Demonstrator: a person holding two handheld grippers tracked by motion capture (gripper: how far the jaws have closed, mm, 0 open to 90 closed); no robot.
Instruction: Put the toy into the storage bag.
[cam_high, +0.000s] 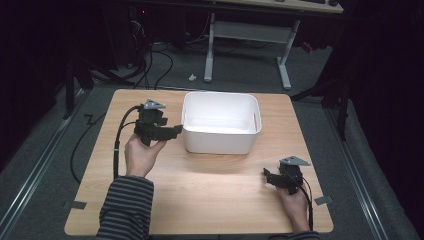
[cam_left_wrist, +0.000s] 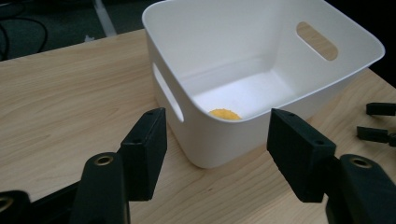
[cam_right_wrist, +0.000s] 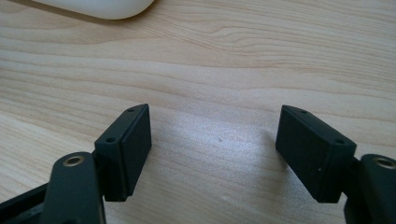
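Observation:
A white plastic bin (cam_high: 220, 122) with handle slots stands at the back middle of the wooden table (cam_high: 210, 195). In the left gripper view a small round yellow thing (cam_left_wrist: 224, 114) lies on the floor of the bin (cam_left_wrist: 261, 56), near its closest corner. My left gripper (cam_high: 176, 131) is held just left of the bin, jaws pointing at its left wall, open with nothing between them (cam_left_wrist: 217, 140). My right gripper (cam_high: 266, 175) rests low near the table's front right, open over bare wood (cam_right_wrist: 215, 144).
A desk frame with white legs (cam_high: 210, 45) and cables on the floor stand beyond the table. The far corner of the bin (cam_right_wrist: 102, 7) edges the top of the right gripper view. The right gripper's jaws (cam_left_wrist: 378, 121) appear at the far right of the left gripper view.

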